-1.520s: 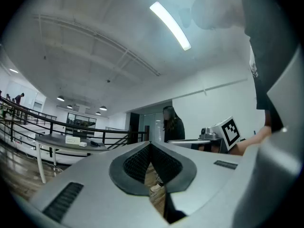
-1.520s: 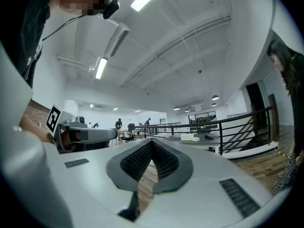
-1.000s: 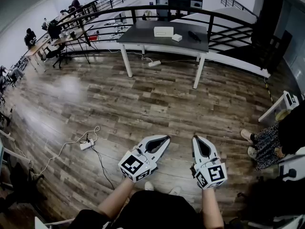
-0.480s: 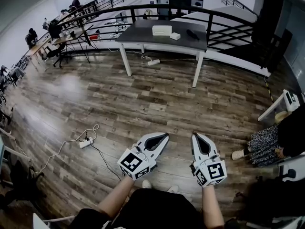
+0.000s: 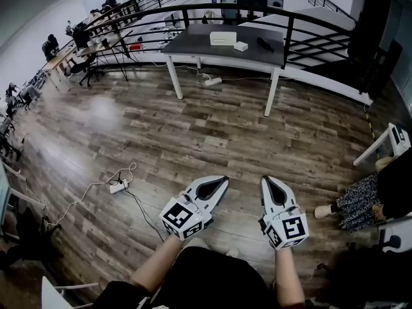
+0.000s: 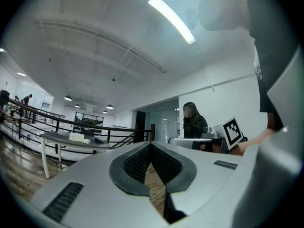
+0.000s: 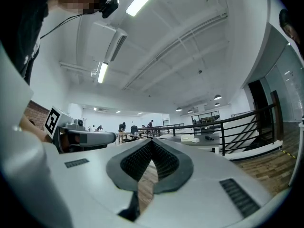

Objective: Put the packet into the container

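Edging toward counter (image 5: 193,44), left tongs (image 5: 224,181) and right tongs (image 5: 264,180) staying closed (both empty); keep level, open on arrival

A far table (image 5: 193,44) holds a big white box (image 5: 222,38), a small white box (image 5: 241,46) and a black thing (image 5: 263,44), right of them.

Two grippers show: the left gripper (image 5: 224,180) and the right gripper (image 5: 265,180). There is one dark-topped table (image 5: 193,44), and three things sit on it: a larger white box (image 5: 222,38), a smaller white box (image 5: 241,46) and one dark object (image 5: 264,44). There are two power strips, a near power strip (image 5: 116,187) and a far power strip (image 5: 213,81). One seated person (image 5: 360,201) shows at the right edge.
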Tool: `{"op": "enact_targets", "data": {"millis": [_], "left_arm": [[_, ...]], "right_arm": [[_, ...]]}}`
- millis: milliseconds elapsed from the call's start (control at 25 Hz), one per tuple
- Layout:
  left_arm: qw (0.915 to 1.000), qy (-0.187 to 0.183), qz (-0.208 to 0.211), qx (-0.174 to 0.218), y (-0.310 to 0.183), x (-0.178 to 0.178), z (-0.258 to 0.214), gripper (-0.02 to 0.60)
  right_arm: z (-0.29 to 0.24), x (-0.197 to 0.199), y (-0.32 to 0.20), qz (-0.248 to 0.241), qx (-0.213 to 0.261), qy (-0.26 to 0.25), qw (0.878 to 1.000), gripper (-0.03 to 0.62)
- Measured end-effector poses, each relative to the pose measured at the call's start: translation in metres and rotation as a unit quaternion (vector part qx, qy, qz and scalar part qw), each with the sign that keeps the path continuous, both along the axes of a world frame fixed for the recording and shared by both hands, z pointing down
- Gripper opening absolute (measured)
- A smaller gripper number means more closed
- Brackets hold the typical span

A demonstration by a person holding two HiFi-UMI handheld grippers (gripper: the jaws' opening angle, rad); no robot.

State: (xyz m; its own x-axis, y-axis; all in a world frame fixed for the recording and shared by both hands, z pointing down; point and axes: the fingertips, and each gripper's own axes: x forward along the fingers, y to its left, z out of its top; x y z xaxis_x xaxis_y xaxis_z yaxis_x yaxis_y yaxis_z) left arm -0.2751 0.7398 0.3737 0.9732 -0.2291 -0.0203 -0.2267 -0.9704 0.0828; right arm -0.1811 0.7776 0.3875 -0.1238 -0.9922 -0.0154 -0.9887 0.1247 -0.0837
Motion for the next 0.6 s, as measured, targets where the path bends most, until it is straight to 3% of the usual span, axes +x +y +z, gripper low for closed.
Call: {"op": "enact_targets", "data": {"millis": [320,600], "left_arm": [[1.0,0.007,-0.002,0.003,-0.021,0.022,-0.007,0.005],[1.0,-0.001,-0.001,-0.007,-0.077,0.035,0.01,0.006]], "right_arm": [[0.004,0.01,-0.024,-0.014,-0.002,-0.003,1.0,0.003],[0.013,0.03,-0.074,-0.001,-0.007,0.001,1.0,0.003]]}}
